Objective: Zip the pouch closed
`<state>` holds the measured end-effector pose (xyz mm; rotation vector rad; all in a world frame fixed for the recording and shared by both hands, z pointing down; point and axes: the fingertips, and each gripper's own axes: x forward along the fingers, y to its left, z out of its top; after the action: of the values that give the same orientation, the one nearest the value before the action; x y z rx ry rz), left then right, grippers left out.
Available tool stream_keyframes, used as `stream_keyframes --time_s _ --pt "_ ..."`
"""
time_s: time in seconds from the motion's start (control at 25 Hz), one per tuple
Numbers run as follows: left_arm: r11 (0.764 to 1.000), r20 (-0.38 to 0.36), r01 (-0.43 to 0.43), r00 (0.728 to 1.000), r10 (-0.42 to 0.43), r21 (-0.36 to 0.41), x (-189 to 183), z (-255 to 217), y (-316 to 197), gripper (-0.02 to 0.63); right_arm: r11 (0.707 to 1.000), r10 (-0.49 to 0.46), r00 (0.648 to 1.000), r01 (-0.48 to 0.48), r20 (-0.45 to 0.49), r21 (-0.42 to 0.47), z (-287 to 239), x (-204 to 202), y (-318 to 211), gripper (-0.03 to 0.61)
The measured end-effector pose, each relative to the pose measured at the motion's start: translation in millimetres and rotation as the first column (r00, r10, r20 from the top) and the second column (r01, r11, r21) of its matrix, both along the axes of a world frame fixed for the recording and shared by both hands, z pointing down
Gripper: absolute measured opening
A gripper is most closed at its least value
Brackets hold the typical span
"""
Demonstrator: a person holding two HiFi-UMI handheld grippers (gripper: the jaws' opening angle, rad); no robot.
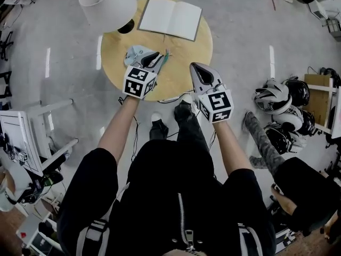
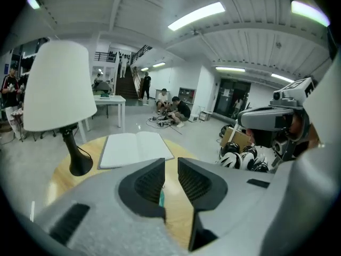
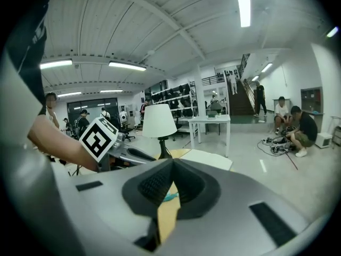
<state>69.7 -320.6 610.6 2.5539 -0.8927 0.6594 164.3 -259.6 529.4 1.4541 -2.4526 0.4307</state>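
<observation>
Step in hand: approach / pre-grasp, no zipping visible yet. The pouch (image 1: 136, 54) lies flat on the round table (image 1: 186, 52), left of centre and nearer the left edge than the right. Its teal zip end (image 1: 165, 57) sticks out on the side toward table centre. How far the zip is already closed: can't tell, the L tongs (image 1: 157, 55) cover that part. L tongs sit over the pouch's inner end, jaws part-open w/ a narrow gap and nothing between the pads. In the left gripper view a sliver of teal shows through the gap, below the tips; contact w/ the fabric not resolvable. R tongs (image 1: 195, 66) are over the near-right edge of the table, well apart from the pouch, jaws closed tip to tip, empty. Open notebook (image 1: 170, 17) at far edge, lamp (image 1: 106, 4) at far-left edge, both away from the work. Next (judgement): one tongs must pin the fabric beside the zip end, the other must pinch the pull tab & draw it along the zip line. R has to open & come in toward centre first. Risk: soft, light pouch prob. slides or bunches if not anchored; tab is small, easy to miss
</observation>
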Motion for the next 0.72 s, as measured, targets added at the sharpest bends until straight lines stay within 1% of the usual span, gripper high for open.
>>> stream_keyframes --time_s 0.04,0.12,0.2,0.28,0.36,0.52,0.64,0.72 --pt "0.999 0.003 0.004 1.0 -0.004 -0.032 4.9 9.6 -4.4 0.09 1.0 0.003 1.0 -0.003 0.003 -0.009 4.5 6.0 -2.6 0.005" --pt "0.992 0.002 0.007 1.0 -0.007 -0.123 14.8 31.7 -11.0 0.132 1.0 0.007 1.0 -0.006 0.007 -0.028 13.0 15.9 -6.6 0.005" --pt "0.976 0.015 0.014 1.0 -0.011 -0.219 20.9 57.4 -17.5 0.169 0.999 0.007 1.0 -0.007 0.008 -0.051 22.7 22.7 -9.8 0.005" --pt "0.959 0.044 0.04 0.999 -0.028 -0.281 24.1 81.1 -27.3 0.176 0.997 0.008 1.0 -0.007 0.011 -0.071 31.9 29.2 -13.3 0.005" --pt "0.943 0.072 0.086 0.995 -0.066 -0.32 26.4 100.3 -38.4 0.176 0.996 0.009 1.0 -0.007 0.013 -0.091 41.8 38.5 -14.8 0.005" --pt "0.897 0.123 0.178 0.983 -0.14 -0.406 27.4 130.7 -53.0 0.176 0.992 0.015 1.0 -0.012 0.017 -0.128 57.9 56.0 -14.4 0.005" --pt "0.853 0.134 0.214 0.976 -0.17 -0.476 31.7 149.4 -56.8 0.176 0.989 0.015 1.0 -0.012 0.021 -0.15 67.2 65.9 -13.9 0.005" --pt "0.827 0.139 0.239 0.971 -0.195 -0.509 33.0 160.1 -58.8 0.176 0.986 0.013 1.0 -0.009 0.023 -0.164 73.5 71.0 -12.2 0.005"
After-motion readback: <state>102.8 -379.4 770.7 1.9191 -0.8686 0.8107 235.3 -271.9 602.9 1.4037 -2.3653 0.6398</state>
